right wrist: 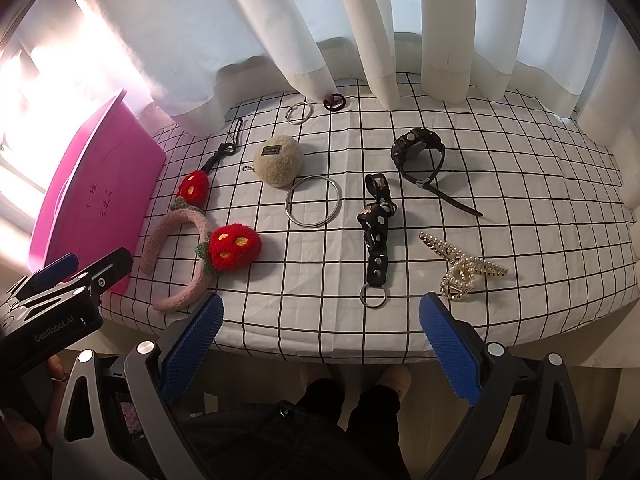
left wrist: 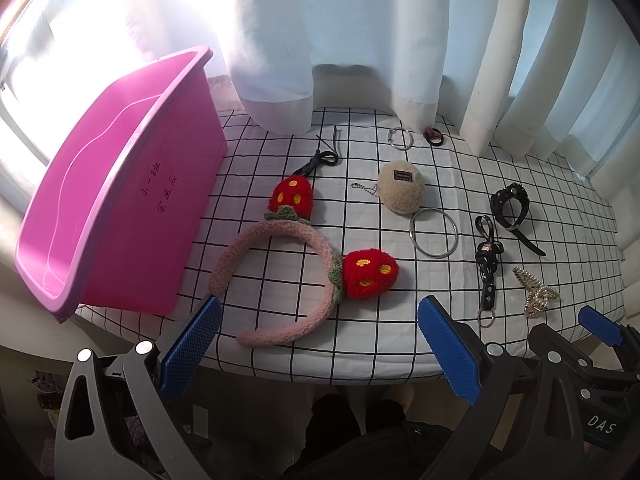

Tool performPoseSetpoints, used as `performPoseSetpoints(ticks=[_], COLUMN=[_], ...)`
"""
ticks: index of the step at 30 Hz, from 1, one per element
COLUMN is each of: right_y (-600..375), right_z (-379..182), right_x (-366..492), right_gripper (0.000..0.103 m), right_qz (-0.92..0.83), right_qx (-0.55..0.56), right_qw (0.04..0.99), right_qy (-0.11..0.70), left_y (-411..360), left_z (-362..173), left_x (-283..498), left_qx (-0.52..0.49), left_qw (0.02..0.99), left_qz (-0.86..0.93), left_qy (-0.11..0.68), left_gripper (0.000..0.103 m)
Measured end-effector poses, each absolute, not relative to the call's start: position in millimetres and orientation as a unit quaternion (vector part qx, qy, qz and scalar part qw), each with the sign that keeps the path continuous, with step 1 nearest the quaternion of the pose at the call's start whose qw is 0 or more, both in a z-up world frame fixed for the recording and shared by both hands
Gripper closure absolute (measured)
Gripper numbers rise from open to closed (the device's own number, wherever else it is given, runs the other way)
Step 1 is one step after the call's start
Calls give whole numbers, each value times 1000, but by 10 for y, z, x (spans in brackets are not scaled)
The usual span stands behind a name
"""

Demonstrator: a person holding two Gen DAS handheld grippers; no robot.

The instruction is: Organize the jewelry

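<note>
A pink bin (left wrist: 120,200) (right wrist: 96,200) stands at the table's left. Beside it lies a fuzzy pink headband with red strawberries (left wrist: 288,264) (right wrist: 192,248). Further right lie a beige plush pouch (left wrist: 401,192) (right wrist: 279,160), a large silver bangle (left wrist: 434,232) (right wrist: 313,201), a black strap keychain (left wrist: 487,268) (right wrist: 376,236), a black watch (left wrist: 510,206) (right wrist: 420,152) and a pearl hair claw (left wrist: 534,292) (right wrist: 460,266). My left gripper (left wrist: 320,344) hovers open at the front edge, near the headband. My right gripper (right wrist: 320,344) is open too, before the keychain.
A black cord bow (left wrist: 324,156) (right wrist: 226,148), a small silver ring (left wrist: 400,138) (right wrist: 299,113) and a dark hair tie (left wrist: 434,136) (right wrist: 334,101) lie near white curtains (left wrist: 360,40) at the back. The checked tablecloth (right wrist: 520,208) has bare room at the right. A person's legs show below.
</note>
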State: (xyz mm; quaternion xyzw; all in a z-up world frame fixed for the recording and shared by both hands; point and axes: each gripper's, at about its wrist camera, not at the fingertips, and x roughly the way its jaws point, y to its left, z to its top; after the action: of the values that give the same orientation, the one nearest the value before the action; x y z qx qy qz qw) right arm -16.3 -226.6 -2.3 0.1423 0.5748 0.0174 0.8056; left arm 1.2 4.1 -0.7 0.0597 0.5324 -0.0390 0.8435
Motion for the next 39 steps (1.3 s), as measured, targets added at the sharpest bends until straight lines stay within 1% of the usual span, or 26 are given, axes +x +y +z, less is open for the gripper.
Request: performPoseSetpoints(ticks=[15,20,28,34,39], right_y=[-2332,-2489,-2776,-2951,-3087], right_z=[-41,-135,-441,-641,-785], right_x=[-221,-307,-499,-549,-553], right_gripper=[9,9,9,9,9], right_qz=[16,7,-9,-23,-39], right_qx=[152,170,188,164,159], right_qw=[805,802,805,813,813], right_qy=[573,573,563,559,558], left_y=[1,66,407,529,472], left_z=[-67,-235,-640,-832,-963], left_x=[-34,-41,-57,-113,-86], left_qx=[58,50,-11,-15,-2], left_qw=[840,833,814,822,828], left_qz=[-43,-32,-14,-6,-18], left_qy=[537,550,581,569,561], left_gripper=[6,6,6,6,6])
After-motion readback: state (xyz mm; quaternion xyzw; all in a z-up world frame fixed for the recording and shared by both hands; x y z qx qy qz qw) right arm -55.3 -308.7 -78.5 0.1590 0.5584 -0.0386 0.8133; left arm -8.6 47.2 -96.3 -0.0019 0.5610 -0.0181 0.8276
